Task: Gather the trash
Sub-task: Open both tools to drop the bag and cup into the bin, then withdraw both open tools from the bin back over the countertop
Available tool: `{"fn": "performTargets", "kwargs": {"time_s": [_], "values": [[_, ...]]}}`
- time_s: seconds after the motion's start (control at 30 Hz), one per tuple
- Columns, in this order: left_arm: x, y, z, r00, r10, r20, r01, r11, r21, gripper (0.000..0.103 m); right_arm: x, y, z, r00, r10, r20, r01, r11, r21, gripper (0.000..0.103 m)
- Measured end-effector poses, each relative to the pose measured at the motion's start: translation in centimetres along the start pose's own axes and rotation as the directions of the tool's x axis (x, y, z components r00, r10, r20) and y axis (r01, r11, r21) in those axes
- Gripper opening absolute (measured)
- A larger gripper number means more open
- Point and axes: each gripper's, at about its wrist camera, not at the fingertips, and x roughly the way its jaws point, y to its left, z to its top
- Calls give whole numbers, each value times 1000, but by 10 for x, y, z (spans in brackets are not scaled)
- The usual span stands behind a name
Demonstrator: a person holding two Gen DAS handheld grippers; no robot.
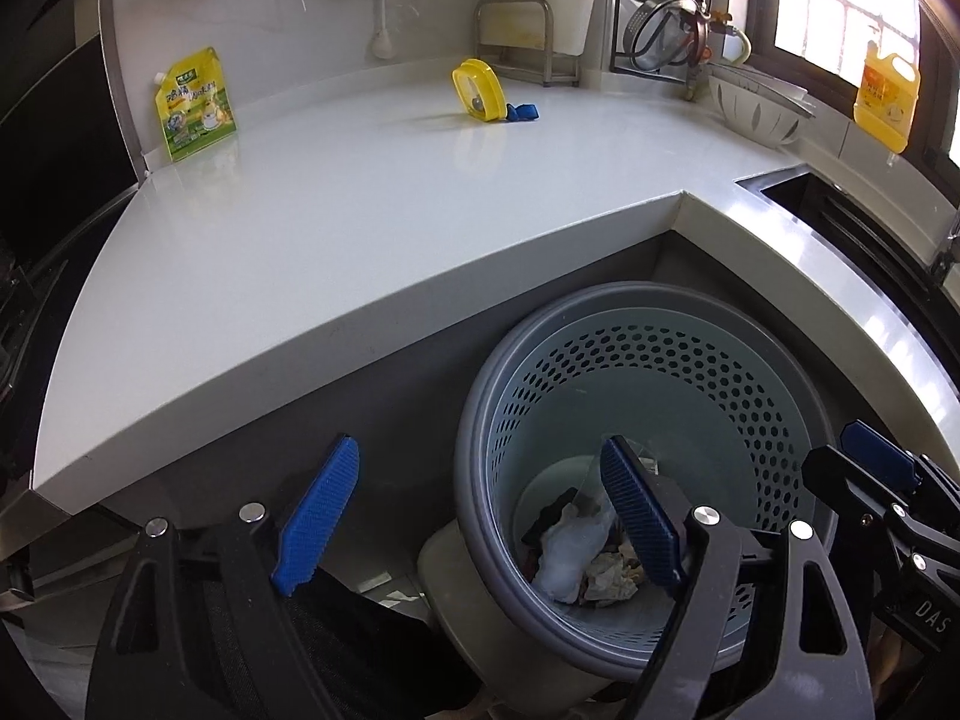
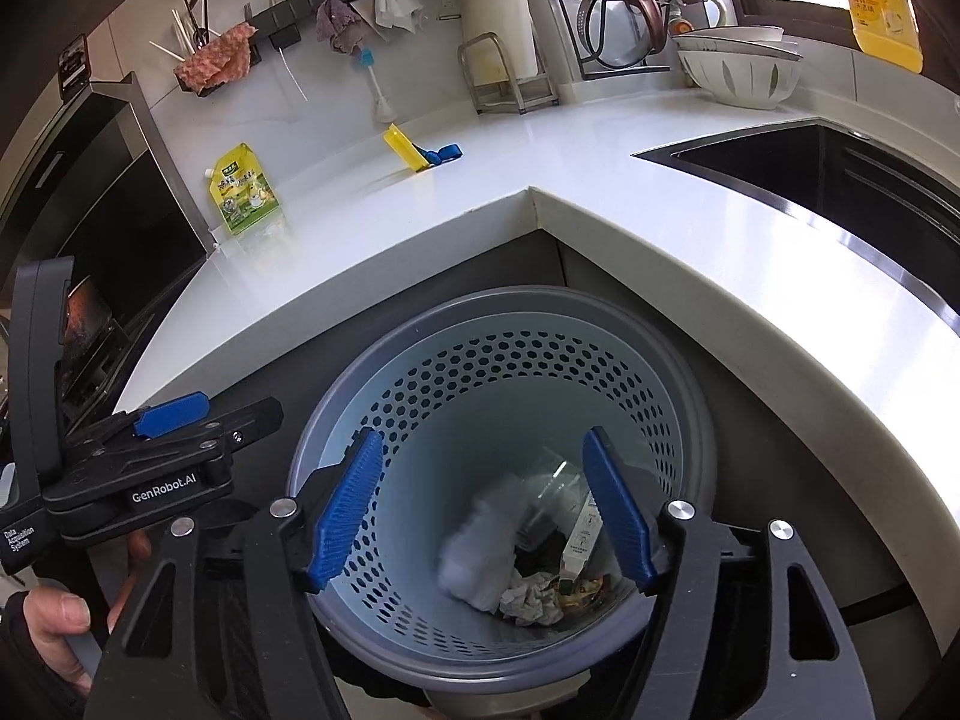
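A grey perforated trash basket (image 1: 660,372) (image 2: 516,372) stands on the floor in the corner under the white counter. Crumpled white paper (image 1: 570,546) (image 2: 480,552), a clear plastic piece (image 2: 549,483) and other scraps lie in its bottom. My left gripper (image 1: 480,516) is open and empty over the basket's left rim. My right gripper (image 2: 486,504) is open and empty right above the basket's mouth. A yellow-green pouch (image 1: 195,105) (image 2: 246,189) stands on the counter at the back left. A yellow tape dispenser (image 1: 480,90) (image 2: 408,150) stands farther back.
The white L-shaped counter (image 1: 300,228) (image 2: 600,180) wraps around the basket. A dark sink (image 2: 840,174) is at the right. A white colander (image 1: 759,105) (image 2: 741,75), a yellow detergent bottle (image 1: 885,96) and a dish rack (image 2: 618,18) stand at the back right.
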Motion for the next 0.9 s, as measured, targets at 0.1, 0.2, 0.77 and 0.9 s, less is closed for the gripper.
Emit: {"fn": "performTargets", "kwargs": {"time_s": [0.1,0.2,0.77,0.9], "values": [[2,-1,-2,1000,2,-10,-2,1000,3,81,0,1,0,1000,0,3,0,1000,-3,69],[2,-1,-3,1000,1,-12,-1,1000,5,81,1,1,-1,1000,1,-2,-1,1000,-3,69],[2,2,-5,1000,2,-16,-2,1000,1,89,0,-1,-1,1000,17,8,-17,1000,2,71],[2,5,2,1000,-4,-18,4,1000,-8,89,2,2,6,1000,14,2,-14,1000,-11,71]]}}
